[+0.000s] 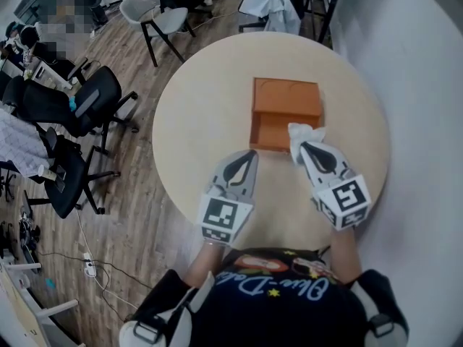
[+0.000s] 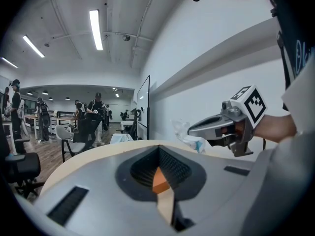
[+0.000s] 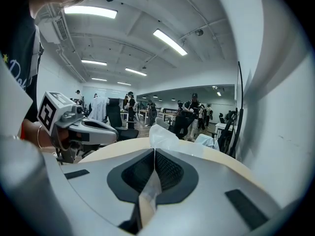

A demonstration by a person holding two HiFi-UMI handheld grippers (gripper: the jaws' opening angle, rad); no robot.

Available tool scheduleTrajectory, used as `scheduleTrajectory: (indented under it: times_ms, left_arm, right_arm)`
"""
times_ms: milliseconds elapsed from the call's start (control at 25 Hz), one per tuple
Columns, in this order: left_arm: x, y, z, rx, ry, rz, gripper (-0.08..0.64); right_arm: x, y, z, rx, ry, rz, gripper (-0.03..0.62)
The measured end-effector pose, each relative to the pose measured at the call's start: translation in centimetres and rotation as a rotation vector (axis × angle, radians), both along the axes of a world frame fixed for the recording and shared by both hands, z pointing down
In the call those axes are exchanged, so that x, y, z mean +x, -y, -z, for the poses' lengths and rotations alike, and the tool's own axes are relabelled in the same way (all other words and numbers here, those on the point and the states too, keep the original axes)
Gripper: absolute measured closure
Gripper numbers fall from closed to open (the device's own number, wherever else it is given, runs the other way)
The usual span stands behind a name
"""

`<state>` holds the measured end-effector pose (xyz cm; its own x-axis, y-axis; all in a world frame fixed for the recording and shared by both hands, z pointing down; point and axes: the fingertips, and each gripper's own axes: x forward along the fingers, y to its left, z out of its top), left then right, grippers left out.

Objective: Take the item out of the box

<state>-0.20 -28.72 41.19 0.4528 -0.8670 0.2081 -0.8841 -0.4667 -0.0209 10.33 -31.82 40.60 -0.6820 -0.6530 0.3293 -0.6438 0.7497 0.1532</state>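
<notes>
An open orange box (image 1: 284, 107) lies on the round table (image 1: 202, 114), with its lid flap toward the far side. My right gripper (image 1: 296, 147) is shut on a crumpled white plastic-wrapped item (image 1: 304, 131), held just above the box's front right corner. The right gripper view shows the wrap (image 3: 164, 136) sticking out past the closed jaws of the right gripper (image 3: 155, 150). My left gripper (image 1: 251, 153) has its jaws together, its tip at the box's front left edge. A sliver of orange box (image 2: 160, 181) shows behind the left gripper's tips (image 2: 158, 149). Whether it touches the box is unclear.
Black office chairs (image 1: 79, 107) stand on the wood floor left of the table, and a grey chair (image 1: 155, 16) farther back. A white wall (image 1: 412, 71) runs close along the right. White cloth (image 1: 278, 9) lies beyond the table's far edge. People stand in the background.
</notes>
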Motion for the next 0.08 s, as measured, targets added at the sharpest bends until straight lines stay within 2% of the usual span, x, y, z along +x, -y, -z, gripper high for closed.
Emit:
scheduleTrajectory:
  times_ms: [80]
  left_arm:
    - [-0.20,0.03,0.01,0.001,0.000,0.003,0.575]
  right_arm:
    - [-0.28,-0.05,-0.02,-0.002,0.001,0.003,0.588]
